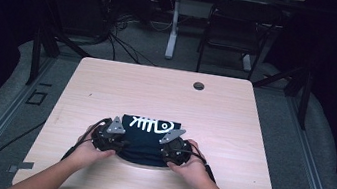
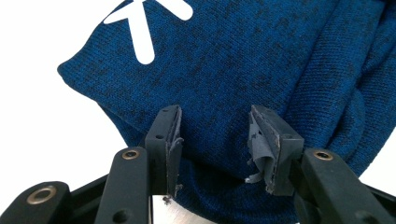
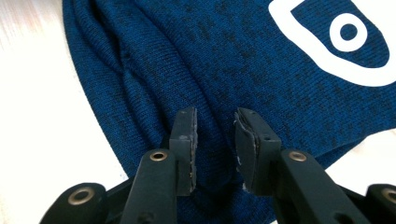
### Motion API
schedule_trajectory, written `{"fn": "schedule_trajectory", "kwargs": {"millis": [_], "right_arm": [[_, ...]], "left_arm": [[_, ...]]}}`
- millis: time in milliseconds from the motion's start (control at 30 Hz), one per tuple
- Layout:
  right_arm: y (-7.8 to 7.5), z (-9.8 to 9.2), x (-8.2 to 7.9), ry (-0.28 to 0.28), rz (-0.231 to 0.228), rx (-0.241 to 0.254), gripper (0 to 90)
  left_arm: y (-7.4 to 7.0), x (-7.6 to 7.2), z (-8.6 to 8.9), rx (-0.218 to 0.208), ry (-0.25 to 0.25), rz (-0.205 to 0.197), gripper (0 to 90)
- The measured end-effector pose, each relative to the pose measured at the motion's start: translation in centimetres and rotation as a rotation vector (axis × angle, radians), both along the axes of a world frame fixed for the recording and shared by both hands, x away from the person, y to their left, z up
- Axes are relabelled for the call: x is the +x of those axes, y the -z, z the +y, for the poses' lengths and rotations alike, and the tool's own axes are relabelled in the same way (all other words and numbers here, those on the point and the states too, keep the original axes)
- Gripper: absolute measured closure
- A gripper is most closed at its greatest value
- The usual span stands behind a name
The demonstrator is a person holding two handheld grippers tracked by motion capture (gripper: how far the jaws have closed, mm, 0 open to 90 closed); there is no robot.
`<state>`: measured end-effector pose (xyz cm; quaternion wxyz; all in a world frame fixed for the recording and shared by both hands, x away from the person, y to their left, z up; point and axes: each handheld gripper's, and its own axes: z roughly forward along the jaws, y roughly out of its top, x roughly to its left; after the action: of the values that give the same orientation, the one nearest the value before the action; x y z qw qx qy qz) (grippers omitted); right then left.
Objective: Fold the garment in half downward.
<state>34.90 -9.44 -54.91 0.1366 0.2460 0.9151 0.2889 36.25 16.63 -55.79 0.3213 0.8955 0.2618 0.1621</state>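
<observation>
High view: a folded dark blue cloth (image 1: pixel 148 139) with a white fish-bone print lies on the table (image 1: pixel 233 119), toward the 6 o'clock edge. The left tool (image 1: pixel 116 143) sits at the cloth's 8 o'clock corner and the right tool (image 1: pixel 174 152) at its 4 o'clock corner, each held by a hand. A round hole (image 1: pixel 198 86) lies near the table's 12 o'clock edge. A chair (image 1: pixel 240 22) stands beyond.

Left gripper view: the left tool (image 2: pixel 215 140) has its jaws spread apart over the cloth (image 2: pixel 243 60), with knit fabric showing in the gap. A white stroke of the print lies at 11 o'clock.

Right gripper view: the right tool (image 3: pixel 215 140) has its jaws parted, a fold of cloth (image 3: pixel 224 60) between them. The print's white eye sits at 2 o'clock.
</observation>
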Motion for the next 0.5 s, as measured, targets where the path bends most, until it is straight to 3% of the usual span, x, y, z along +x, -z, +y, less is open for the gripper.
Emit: {"fn": "schedule_trajectory", "kwargs": {"millis": [500], "right_arm": [[0.1,-1.5,0.3,0.018,0.0,0.016,68.5]], "left_arm": [[0.3,-0.4,-0.9,-0.05,-0.015,0.024,54.5]]}}
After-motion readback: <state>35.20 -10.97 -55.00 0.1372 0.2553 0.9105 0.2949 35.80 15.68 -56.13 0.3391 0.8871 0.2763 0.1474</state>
